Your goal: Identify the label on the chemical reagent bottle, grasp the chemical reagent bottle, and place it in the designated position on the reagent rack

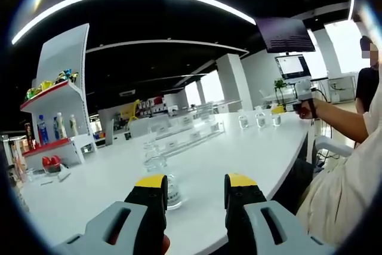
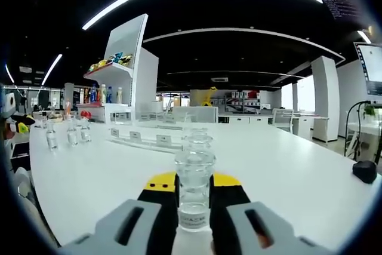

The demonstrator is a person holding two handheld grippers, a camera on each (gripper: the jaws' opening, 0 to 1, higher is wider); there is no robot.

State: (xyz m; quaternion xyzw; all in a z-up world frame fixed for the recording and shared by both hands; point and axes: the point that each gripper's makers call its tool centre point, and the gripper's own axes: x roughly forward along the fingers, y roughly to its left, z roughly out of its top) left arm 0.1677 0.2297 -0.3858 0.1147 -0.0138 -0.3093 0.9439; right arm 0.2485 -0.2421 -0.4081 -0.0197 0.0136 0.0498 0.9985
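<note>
The right gripper (image 2: 194, 198) pinches a clear reagent bottle (image 2: 194, 190) between its jaws. The left gripper (image 1: 196, 192) stands spread and empty, another bottle (image 1: 169, 188) just beyond its left jaw.

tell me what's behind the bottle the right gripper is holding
Behind the clear reagent bottle in the right gripper, more clear bottles stand in a line, with the clear rack to their left on the white table. How many, the front bottle hides.
</note>
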